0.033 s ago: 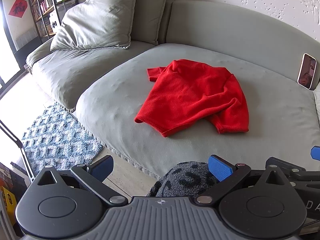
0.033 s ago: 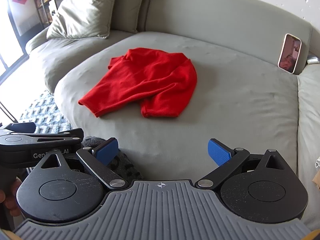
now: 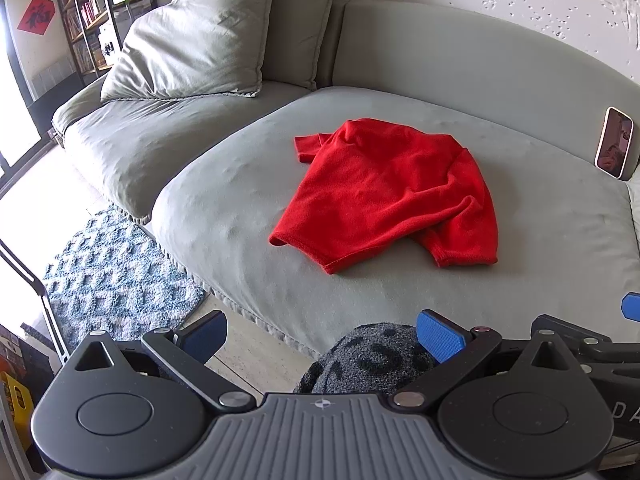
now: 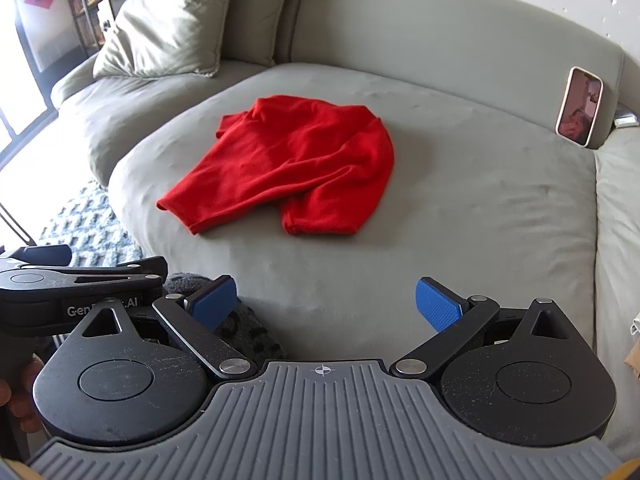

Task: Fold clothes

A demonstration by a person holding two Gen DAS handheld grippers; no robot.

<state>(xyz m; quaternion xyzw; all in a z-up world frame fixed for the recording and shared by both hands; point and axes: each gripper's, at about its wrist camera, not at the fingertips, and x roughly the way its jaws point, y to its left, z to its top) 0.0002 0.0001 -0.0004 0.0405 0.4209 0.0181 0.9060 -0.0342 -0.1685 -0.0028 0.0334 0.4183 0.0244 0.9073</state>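
Observation:
A crumpled red T-shirt point(image 3: 392, 196) point(image 4: 296, 164) lies in a loose heap on the round grey sofa cushion point(image 3: 224, 208) point(image 4: 460, 208), one sleeve sticking out at its far left. My left gripper point(image 3: 323, 338) hovers open over the cushion's near edge, well short of the shirt, with nothing between its blue pads. My right gripper point(image 4: 325, 306) is also open and empty, level with the left one and to its right. The left gripper's body point(image 4: 80, 280) shows at the left of the right wrist view.
A phone point(image 3: 614, 148) point(image 4: 580, 106) leans against the sofa back at the right. Large grey pillows point(image 3: 192, 44) sit on the left seat. A blue patterned rug point(image 3: 112, 280) covers the floor at left. Dark spotted fabric point(image 3: 368, 360) is just below the grippers.

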